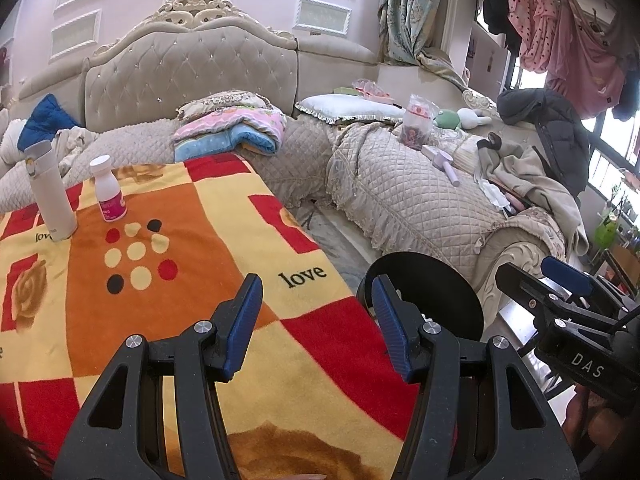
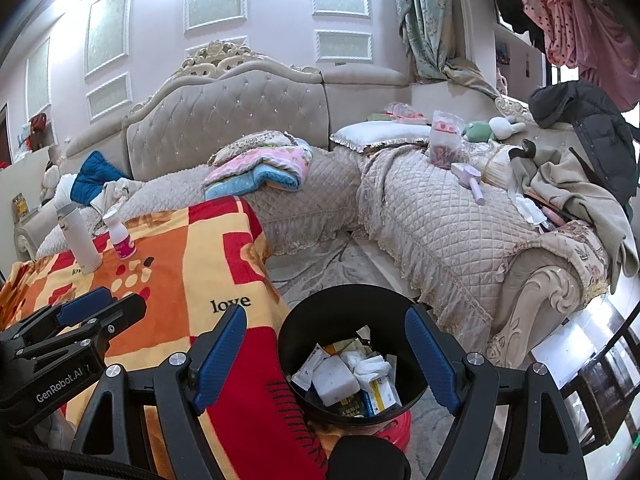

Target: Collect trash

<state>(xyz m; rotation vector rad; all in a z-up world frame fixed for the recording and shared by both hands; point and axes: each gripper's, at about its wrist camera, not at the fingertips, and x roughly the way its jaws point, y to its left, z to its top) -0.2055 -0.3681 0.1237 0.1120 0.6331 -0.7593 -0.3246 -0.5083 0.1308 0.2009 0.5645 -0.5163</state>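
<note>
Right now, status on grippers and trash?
Left gripper and right gripper open, empty. Black bin holds trash. Two bottles standing on blanket.

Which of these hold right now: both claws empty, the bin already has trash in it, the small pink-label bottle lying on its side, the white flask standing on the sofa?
1. Both claws are empty. True: the left claw and right claw stand open with nothing between the pads.
2. The black bin holds trash. True: tissues and packets lie inside.
3. The small bottle lies on its side. False: it stands upright.
4. The white flask stands on the sofa. False: it stands on the patterned blanket, beside the small bottle.
</note>
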